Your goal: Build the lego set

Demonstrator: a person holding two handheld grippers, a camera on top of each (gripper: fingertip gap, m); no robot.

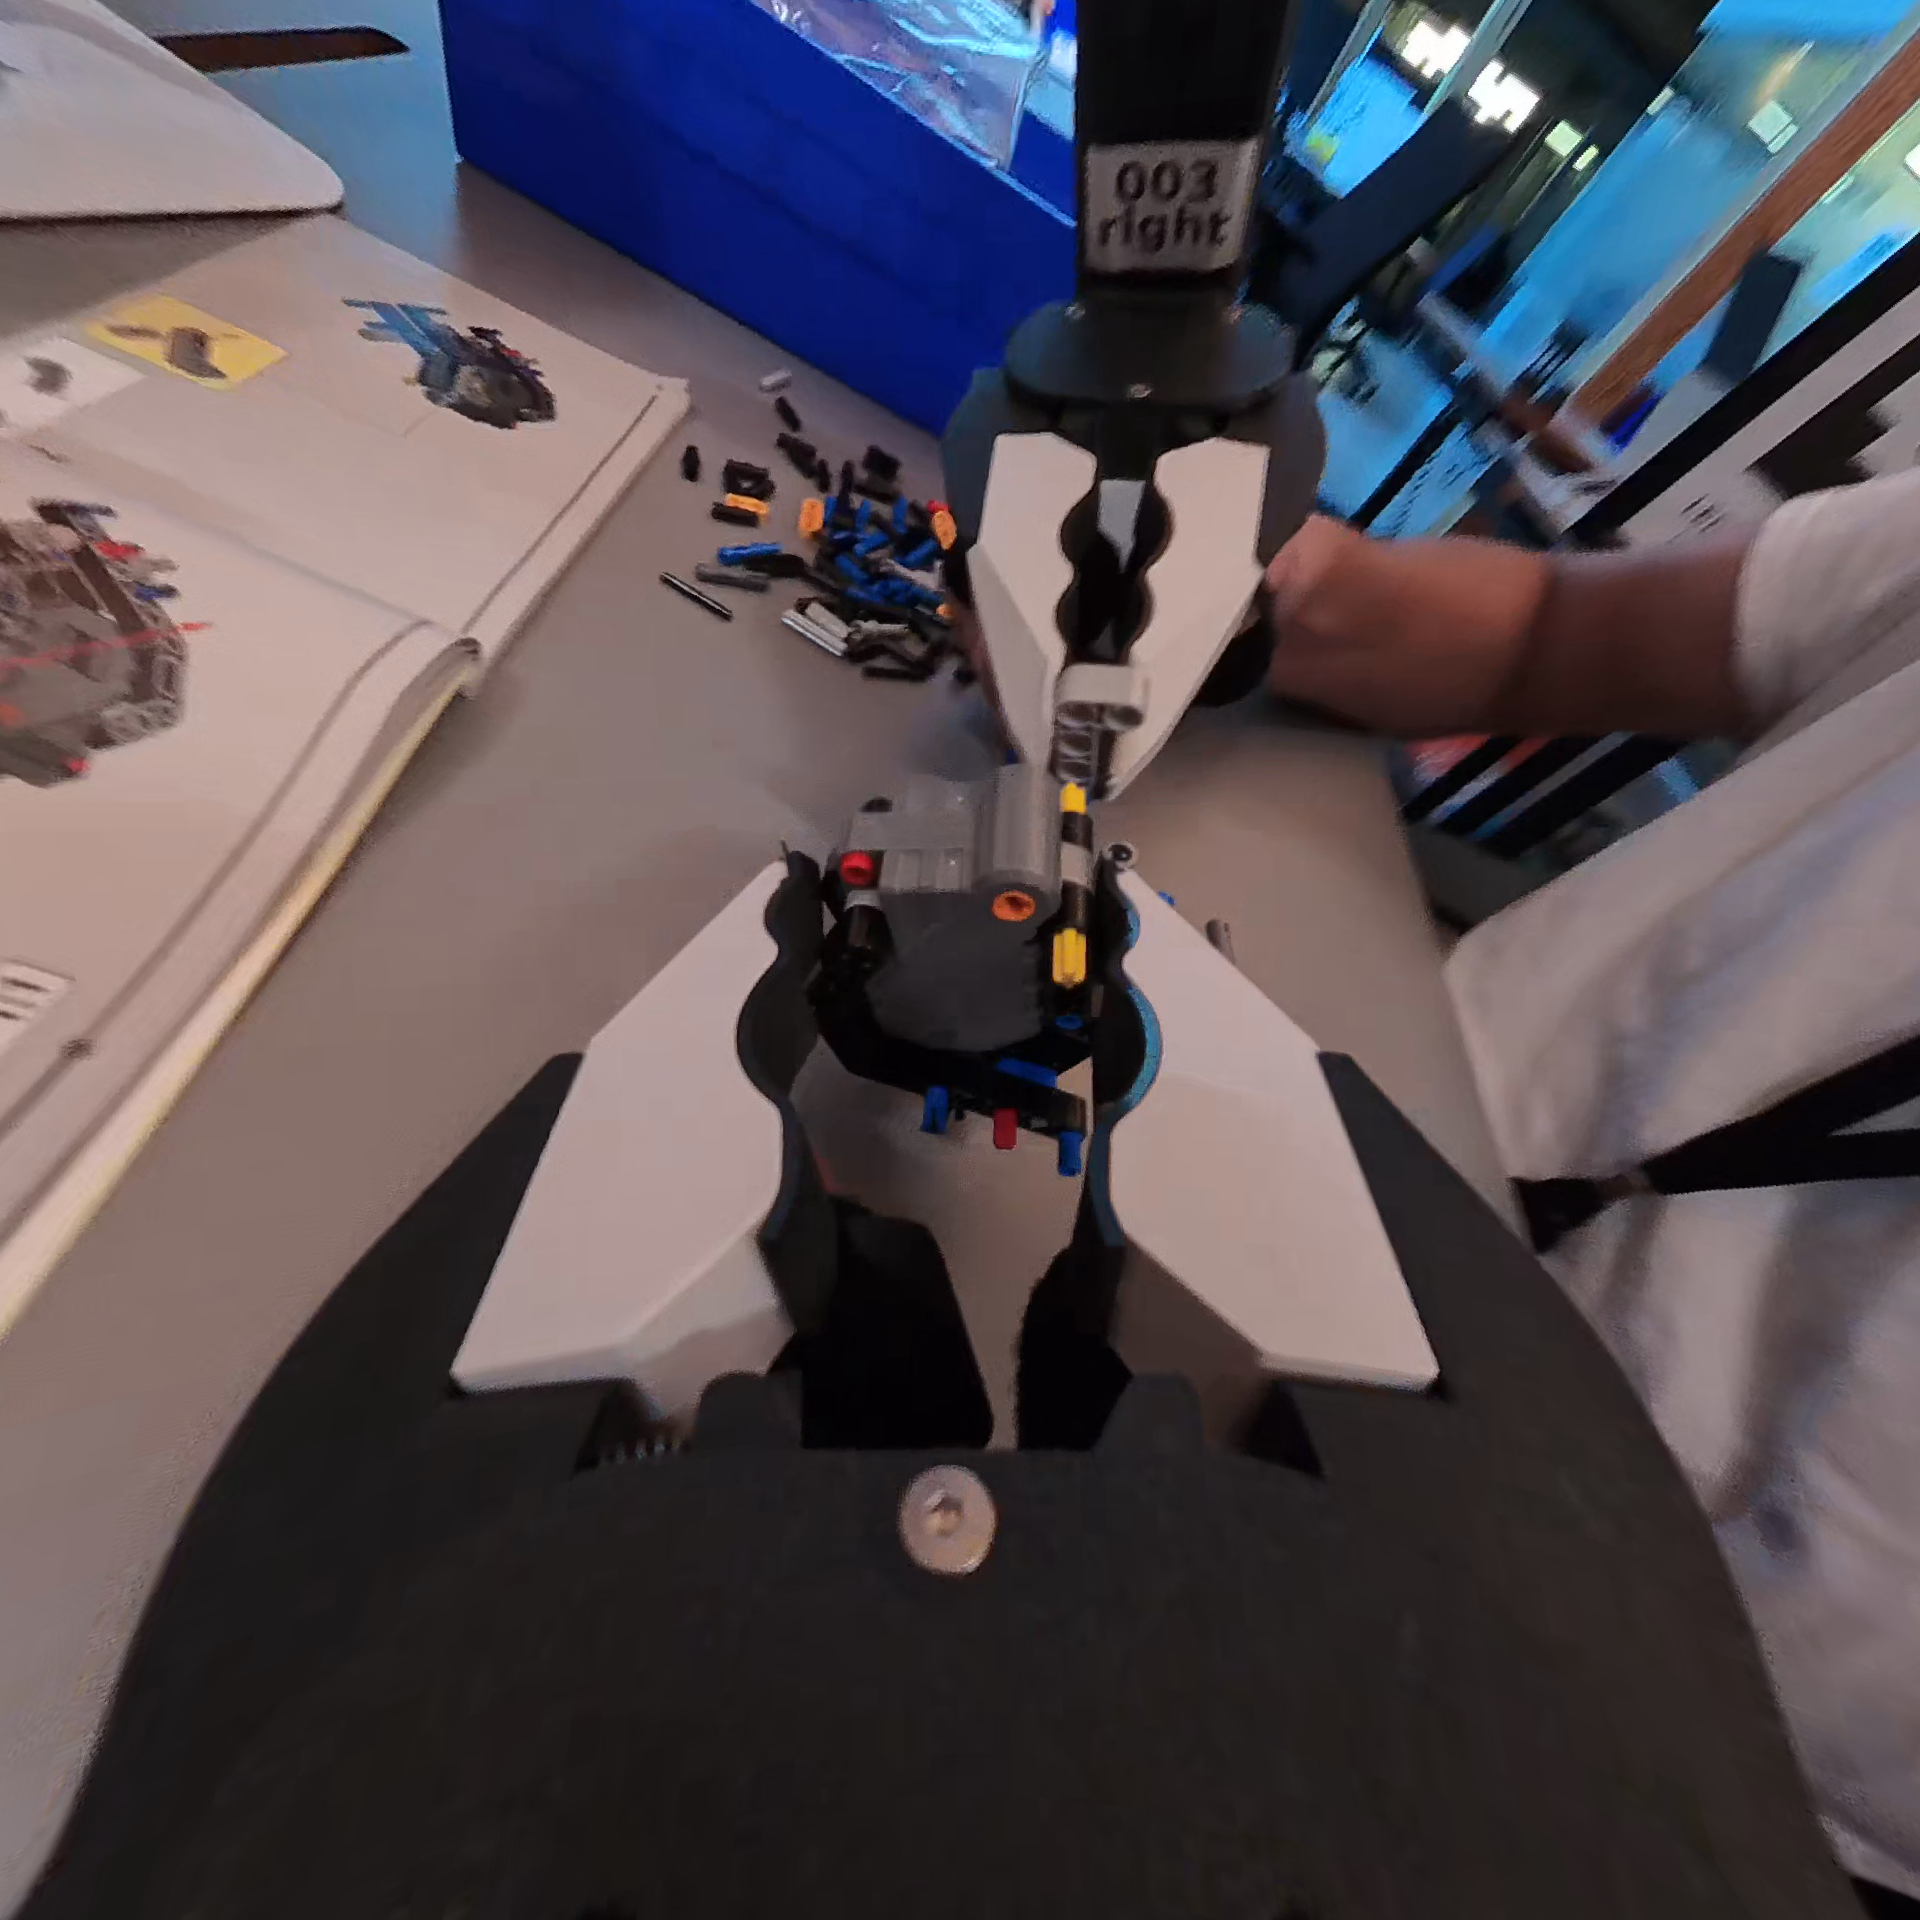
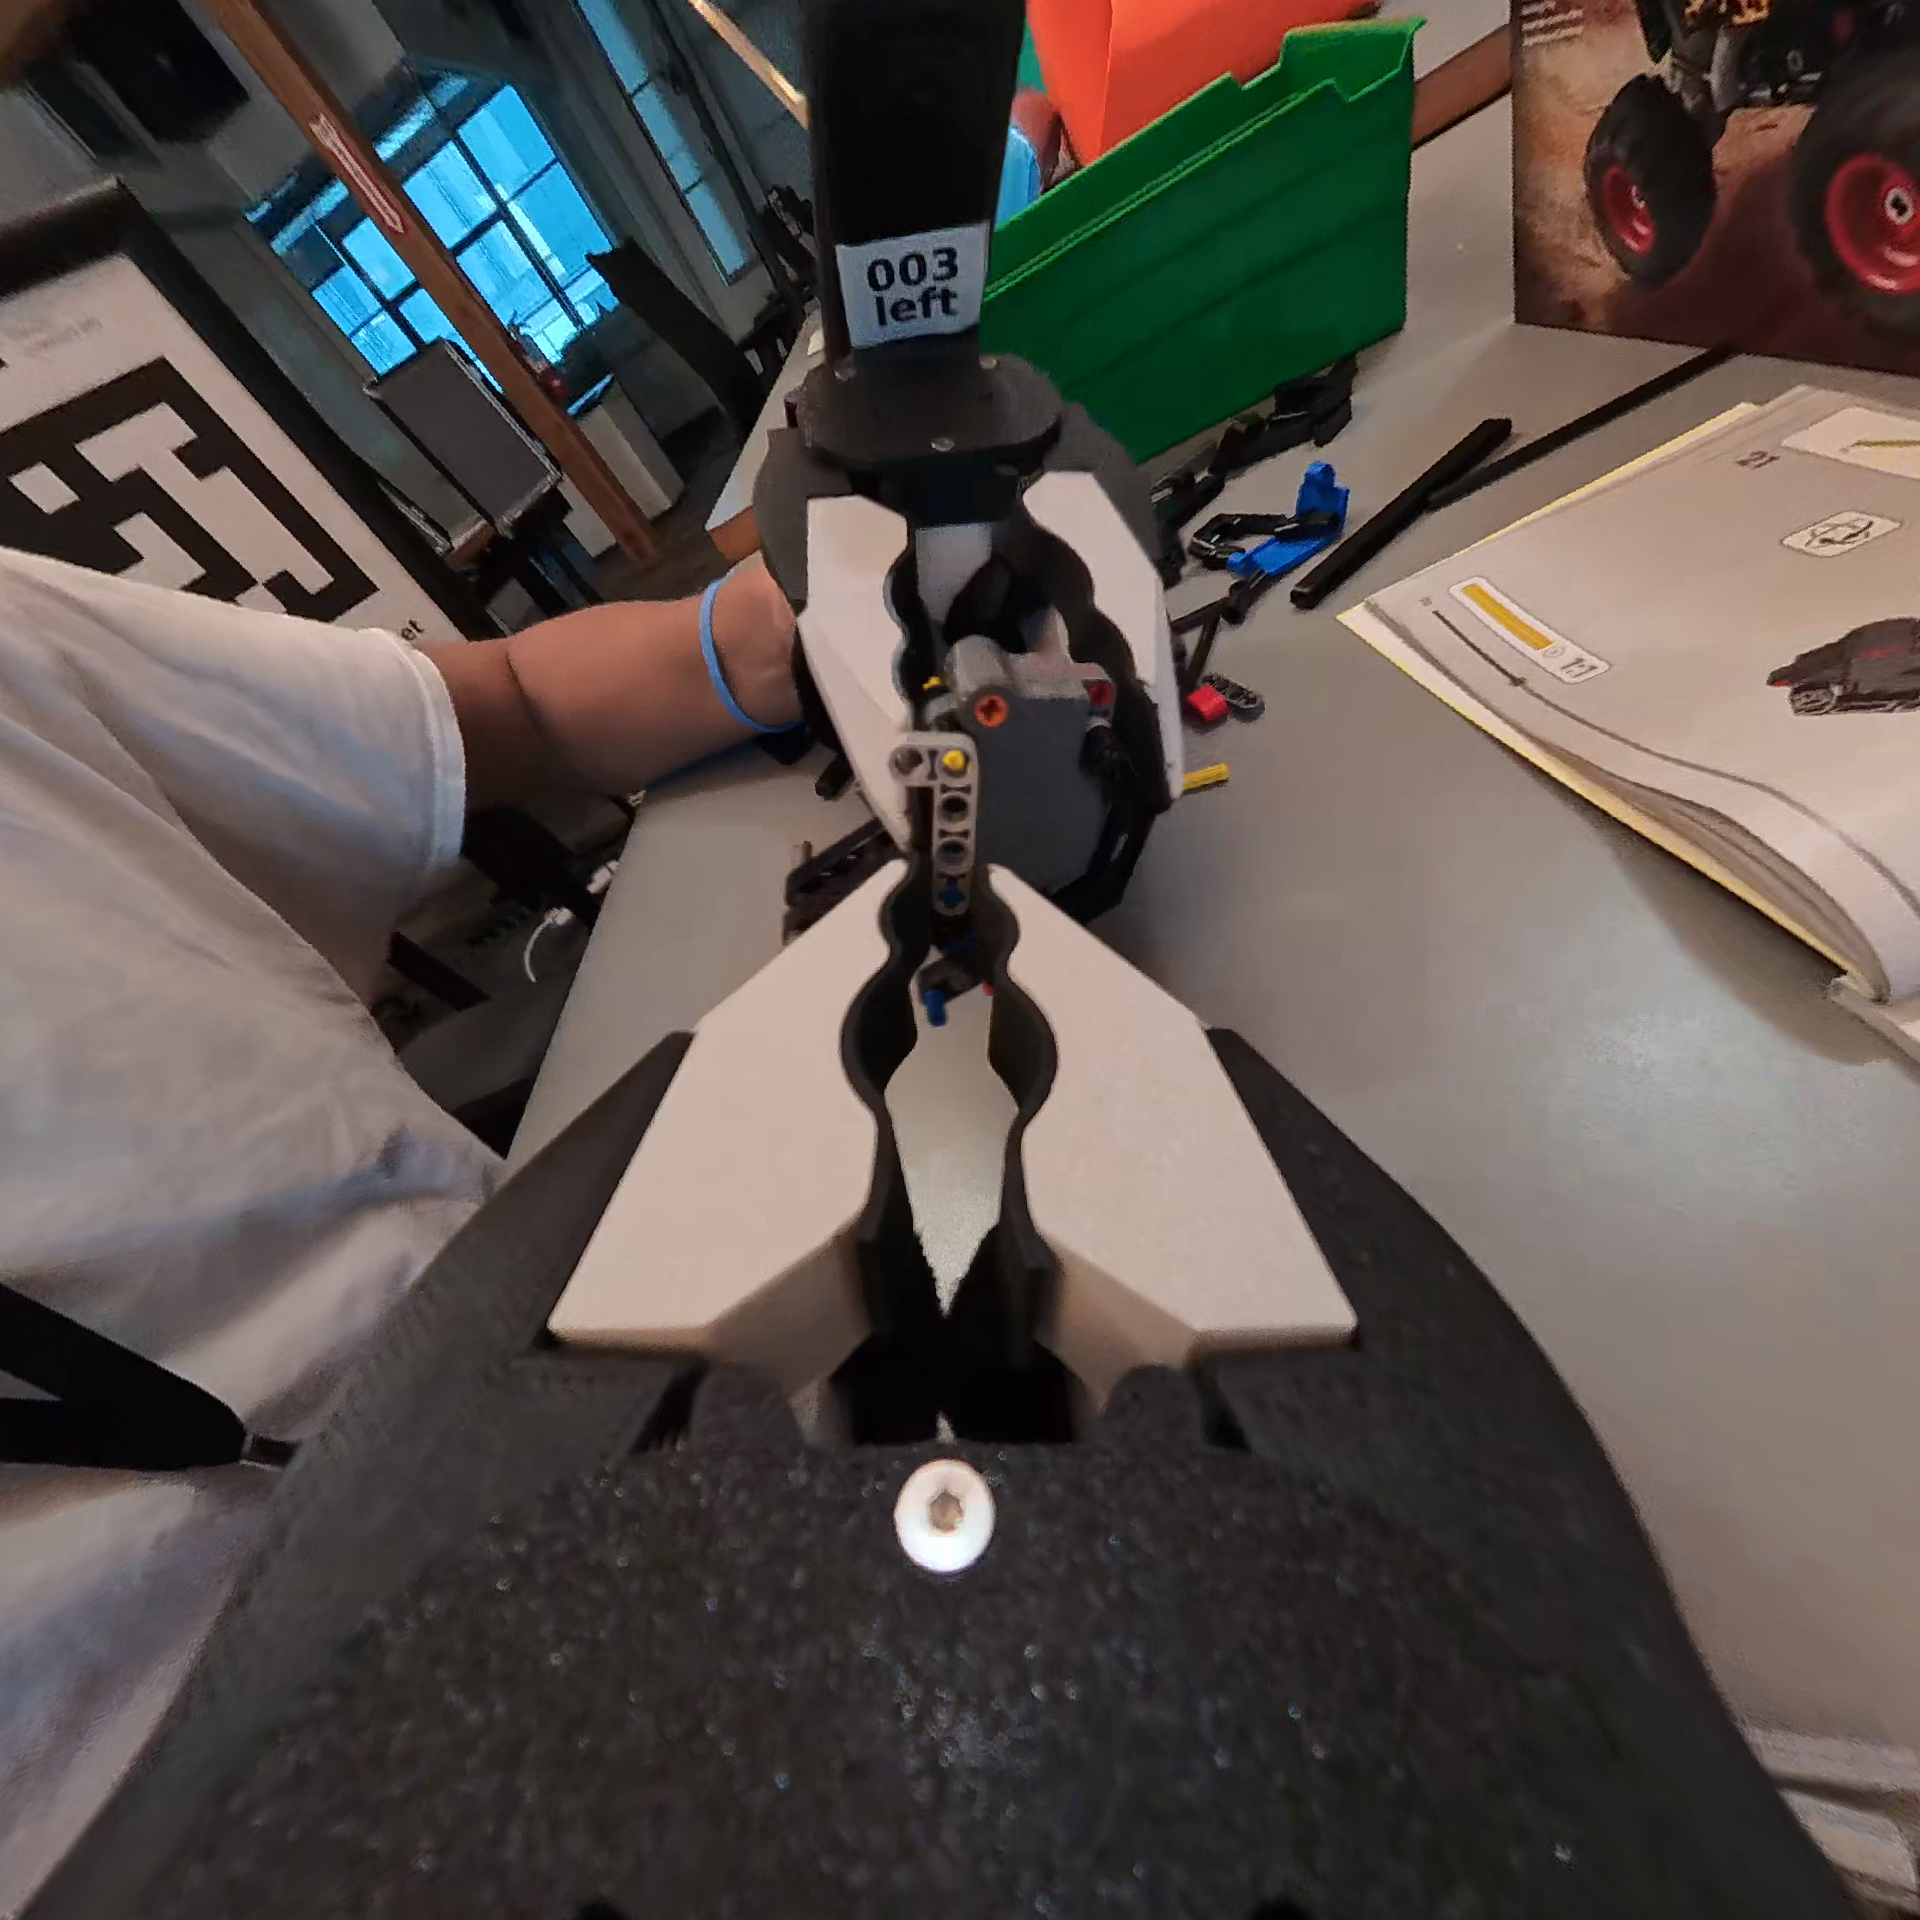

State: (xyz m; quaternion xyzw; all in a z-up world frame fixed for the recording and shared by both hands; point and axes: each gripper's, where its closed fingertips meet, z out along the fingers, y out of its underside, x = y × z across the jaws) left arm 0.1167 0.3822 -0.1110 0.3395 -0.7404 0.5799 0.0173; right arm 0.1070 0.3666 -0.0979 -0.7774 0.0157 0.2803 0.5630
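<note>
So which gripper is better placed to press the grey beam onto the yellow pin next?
The right gripper. It is already shut on the grey beam, whose end hole sits at the yellow pin. The left gripper is clamped around the model, so it looks better suited to bracing.

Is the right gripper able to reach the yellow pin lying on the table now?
Probably not now: the right gripper is shut on a grey beam at the assembly, which blocks the yellow pin.

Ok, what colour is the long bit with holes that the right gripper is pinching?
Light grey. The beam shows best in the right wrist view.
</note>
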